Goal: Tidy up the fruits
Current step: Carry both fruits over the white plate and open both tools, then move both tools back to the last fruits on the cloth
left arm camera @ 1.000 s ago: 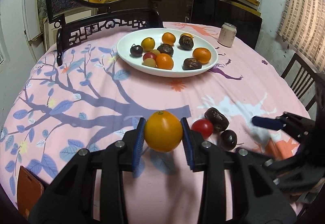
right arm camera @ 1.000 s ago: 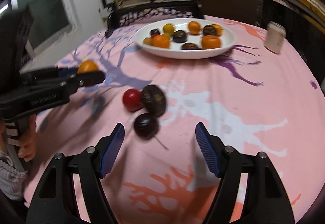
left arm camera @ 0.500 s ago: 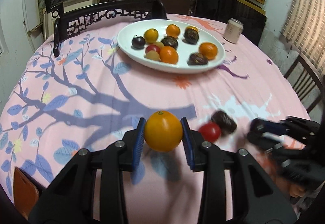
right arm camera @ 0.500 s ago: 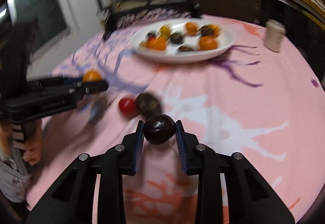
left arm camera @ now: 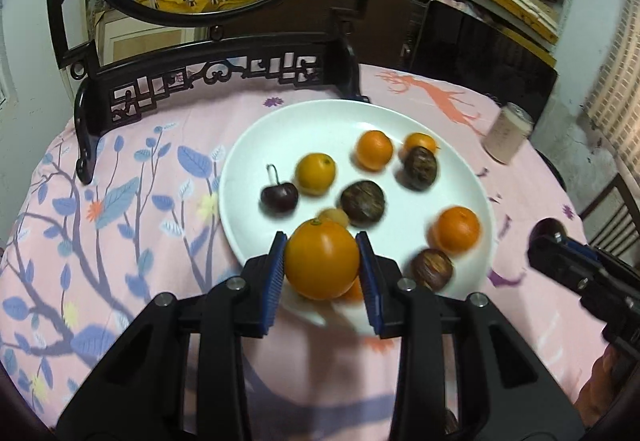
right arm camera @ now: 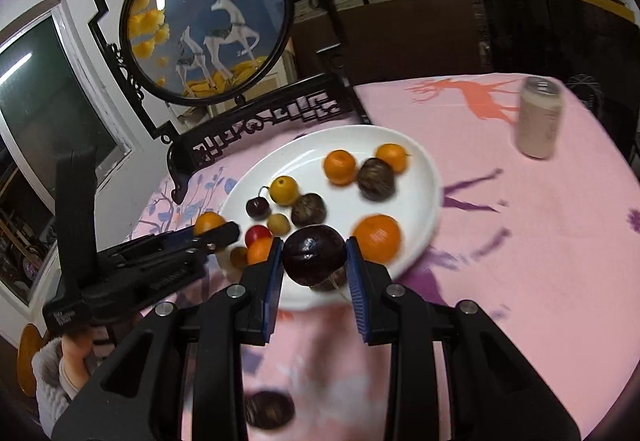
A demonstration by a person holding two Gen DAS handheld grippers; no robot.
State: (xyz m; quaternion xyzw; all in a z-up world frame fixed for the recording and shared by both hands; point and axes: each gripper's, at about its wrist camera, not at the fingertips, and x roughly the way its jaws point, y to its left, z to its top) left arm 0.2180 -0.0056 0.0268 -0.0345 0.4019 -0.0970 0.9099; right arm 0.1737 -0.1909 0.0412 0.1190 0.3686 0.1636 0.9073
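Observation:
My left gripper (left arm camera: 322, 271) is shut on an orange (left arm camera: 322, 261) and holds it above the near rim of the white plate (left arm camera: 320, 121). My right gripper (right arm camera: 314, 261) is shut on a dark cherry (right arm camera: 314, 255) and holds it over the plate's (right arm camera: 424, 169) near edge. The plate holds several oranges, dark brown fruits, a cherry (left arm camera: 279, 196) and a red tomato (right arm camera: 256, 234). The right gripper (left arm camera: 560, 265) shows at the right of the left wrist view. The left gripper (right arm camera: 216, 231) with its orange (right arm camera: 208, 222) shows at the left of the right wrist view.
A pale drink can (right arm camera: 538, 121) stands on the pink tablecloth (right arm camera: 540, 241) right of the plate. A carved dark screen stand (left arm camera: 216, 73) with a round deer picture stands just behind the plate. One dark fruit (right arm camera: 266, 409) lies on the cloth near me.
Both grippers moved forward from the near side of the table to the plate. The right gripper closed on the dark cherry and lifted it off the cloth. The left kept its orange.

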